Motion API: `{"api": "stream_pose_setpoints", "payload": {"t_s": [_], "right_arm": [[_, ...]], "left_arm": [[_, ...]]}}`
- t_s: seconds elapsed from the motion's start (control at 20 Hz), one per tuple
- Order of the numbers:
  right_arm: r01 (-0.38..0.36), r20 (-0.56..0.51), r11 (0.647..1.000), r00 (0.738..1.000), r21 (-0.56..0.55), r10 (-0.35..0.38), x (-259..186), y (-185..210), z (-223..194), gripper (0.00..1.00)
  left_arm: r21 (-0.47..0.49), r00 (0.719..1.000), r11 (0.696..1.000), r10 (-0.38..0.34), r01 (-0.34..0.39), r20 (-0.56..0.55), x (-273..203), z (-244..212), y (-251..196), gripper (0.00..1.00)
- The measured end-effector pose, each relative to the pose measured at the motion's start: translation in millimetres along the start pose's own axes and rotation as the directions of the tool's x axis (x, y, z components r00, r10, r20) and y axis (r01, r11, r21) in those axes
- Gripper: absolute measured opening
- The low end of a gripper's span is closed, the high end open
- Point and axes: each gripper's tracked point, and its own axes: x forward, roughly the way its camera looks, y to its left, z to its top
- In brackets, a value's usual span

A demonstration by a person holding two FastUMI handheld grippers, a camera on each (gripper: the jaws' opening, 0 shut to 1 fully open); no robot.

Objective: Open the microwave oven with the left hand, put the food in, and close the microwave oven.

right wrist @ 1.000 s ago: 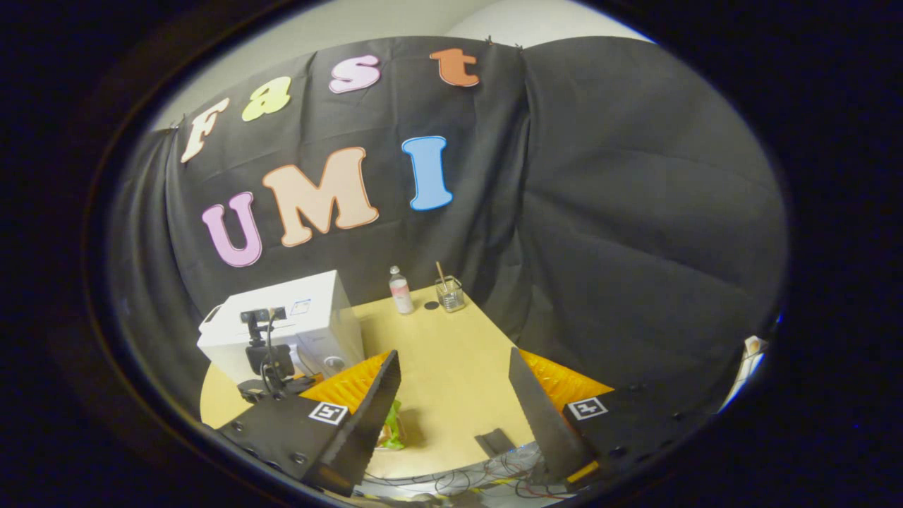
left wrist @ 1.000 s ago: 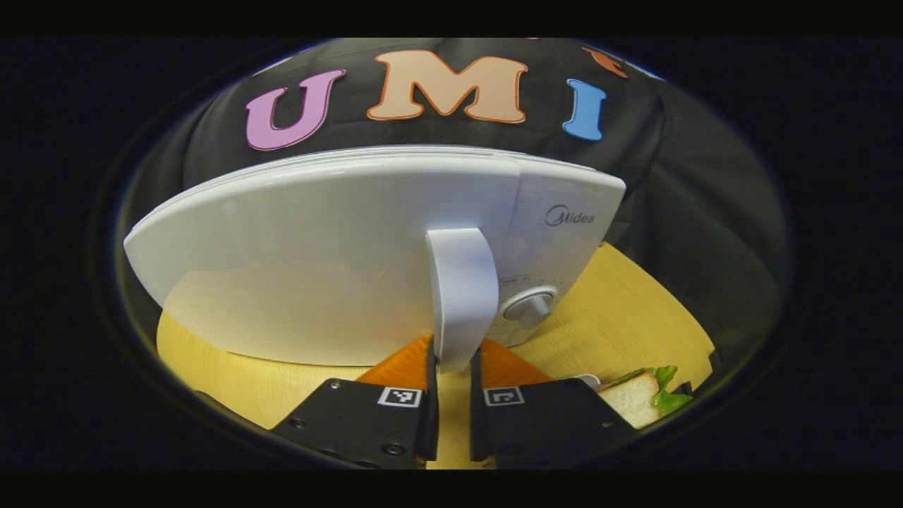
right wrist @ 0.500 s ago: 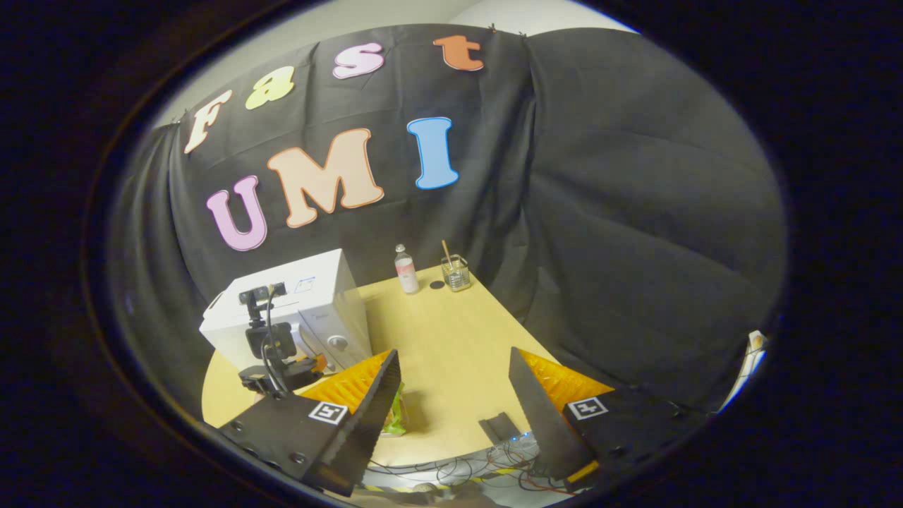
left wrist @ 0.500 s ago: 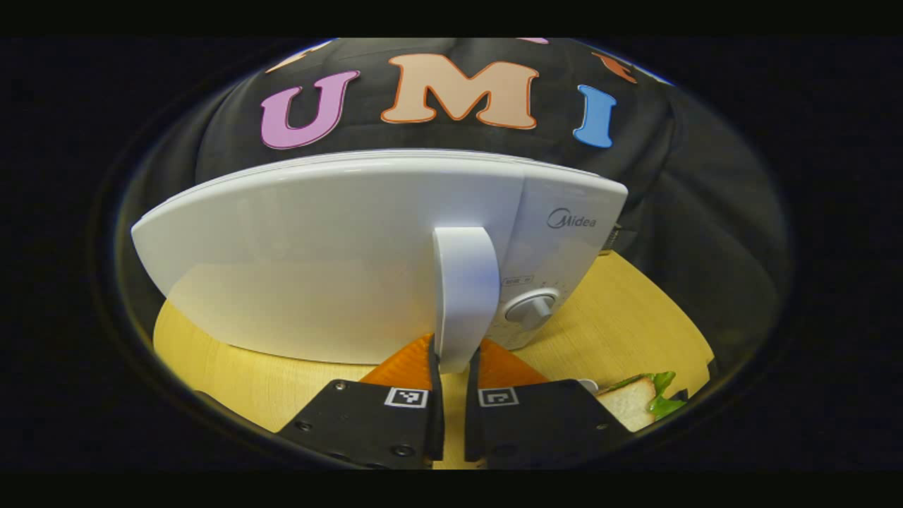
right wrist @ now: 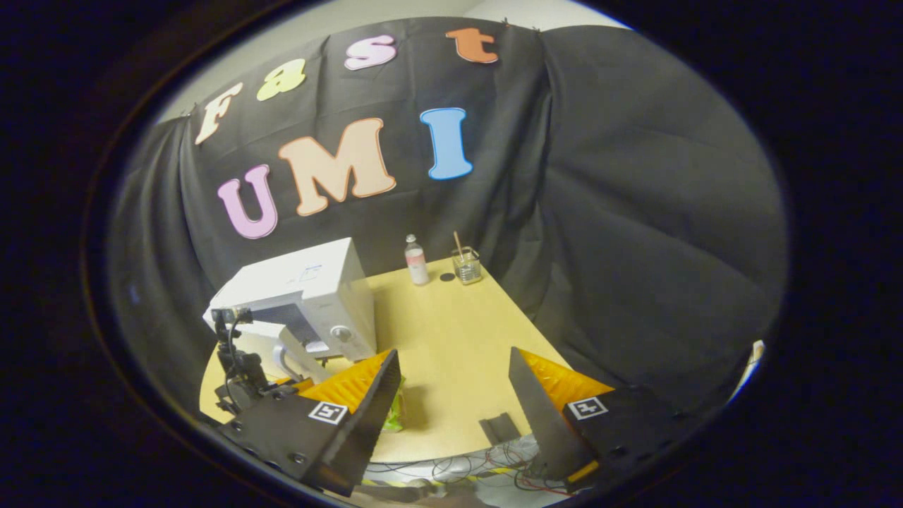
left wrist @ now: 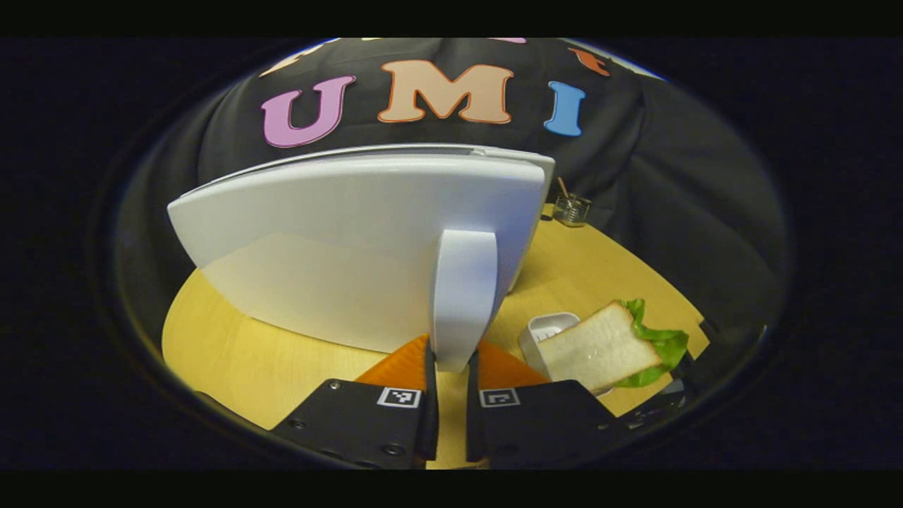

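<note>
Gripping the microwave's (right wrist: 310,296) door handle (left wrist: 462,296), the left gripper (left wrist: 448,363) has its jaws clamped on it; the door stands ajar. Right of the microwave, the sandwich (left wrist: 610,346) lies on the worktop (right wrist: 451,346); the right gripper (right wrist: 455,395) hovers, jaws wide and empty.

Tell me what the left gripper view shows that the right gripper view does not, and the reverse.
Left gripper view: the left claw shut on the white door handle, close up, and a white bread slice on a small white dish.
Right gripper view: the open right claw, the round control knob, a clear plastic bottle, loose cables.
Both: the white microwave oven, door ajar; the glass jar with a stick; green lettuce; the yellow wooden table.
</note>
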Motion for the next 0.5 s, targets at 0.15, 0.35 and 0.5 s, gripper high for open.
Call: {"api": "stream_pose_setpoints", "payload": {"t_s": [0.15,0.35,0.5], "right_arm": [[-0.046,-0.007,0.998,0.999,-0.036,0.046,3.5,3.7,-4.7,0.90],[-0.108,-0.027,0.992,0.994,-0.061,0.106,8.0,10.9,-13.7,0.91],[-0.144,-0.044,0.986,0.989,-0.082,0.141,11.4,17.5,-18.7,0.91]], "left_arm": [[-0.025,0.999,0.999,0.040,-0.040,-0.003,-21.4,-15.8,9.4,0.18],[-0.058,0.994,0.992,0.110,-0.110,0.004,-48.0,-33.5,23.7,0.19],[-0.136,0.989,0.980,0.148,-0.147,0.001,-67.7,-47.7,35.7,0.22]]}}
